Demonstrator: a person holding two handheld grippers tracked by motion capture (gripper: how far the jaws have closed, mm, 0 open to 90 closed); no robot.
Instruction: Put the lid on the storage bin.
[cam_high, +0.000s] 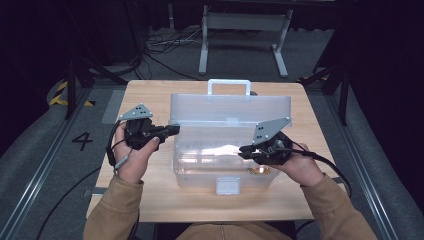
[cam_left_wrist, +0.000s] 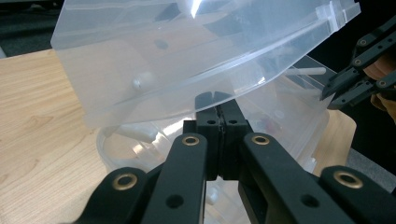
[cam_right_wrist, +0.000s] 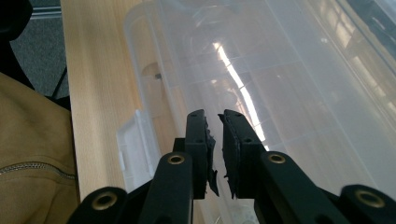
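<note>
Tan zip-up sleeves; black tools (cam_high: 172, 131) with brass rivets, grey plates.

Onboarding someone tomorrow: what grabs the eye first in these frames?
The clear plastic box at the middle of the wooden table, lid raised, white handle at the far edge. The left tongs sit shut at the box's left end, just under the lid's edge; the right tongs reach over the open box from its right, nearly closed, nothing between them.

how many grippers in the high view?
2: the left gripper at the left end of the clear box, the right gripper over the box's right half.
</note>
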